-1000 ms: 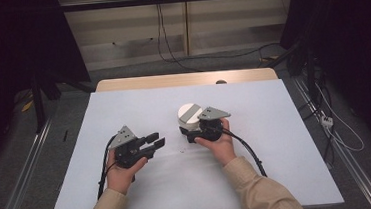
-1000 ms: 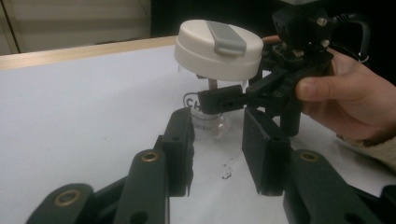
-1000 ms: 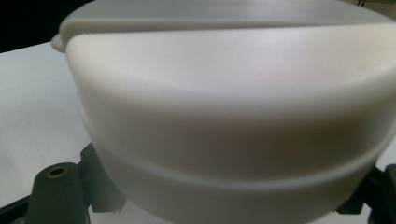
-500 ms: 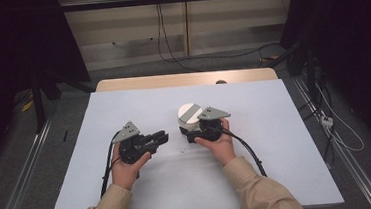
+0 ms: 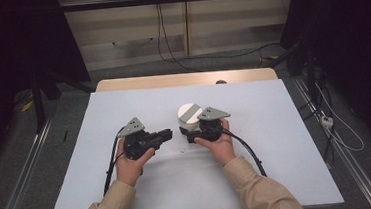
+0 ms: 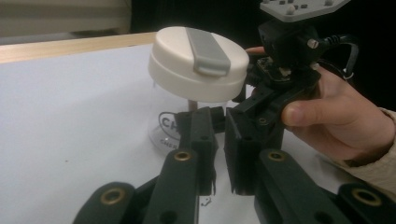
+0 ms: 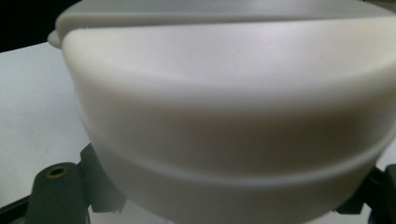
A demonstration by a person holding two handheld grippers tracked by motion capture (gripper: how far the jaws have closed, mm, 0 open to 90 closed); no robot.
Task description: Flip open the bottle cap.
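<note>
— On the table (image 5: pixel 131 199), what am I holding, and where does it sit?

— A jar (image 6: pixel 198 65), near the middle of the white top, just ahead of my right hand (image 5: pixel 220 143). It has a clear body with dark print low on the wall, too cut off to read, and a wide cream lid (image 5: pixel 190 111) with a grey bar across the top. In the right gripper view the lid's rounded side (image 7: pixel 224 116) looms close and blurred, my jaws flanking it at the bottom corners.

— And the right gripper?

— My right gripper (image 5: pixel 188 133) is clamped on the jar, down at the clear body under the lid, as the left gripper view shows. It sits just as it did a second ago, and the jar has not shifted.

— What differs on the left?

— My left gripper (image 5: pixel 168 133) has just been closing its jaws. A second ago they stood visibly apart; now they are nearly together, a thin gap between them and nothing in it. The jar stands beyond the tips, untouched by them.

— How are the hands posed?

— Both forearms, in tan sleeves, come in from the near edge. My left hand (image 5: pixel 130 156) holds its gripper level, jaws pointing right toward the jar and the other gripper. My right hand wraps its gripper from behind, jaws pointing left, thumb along the side.
</note>
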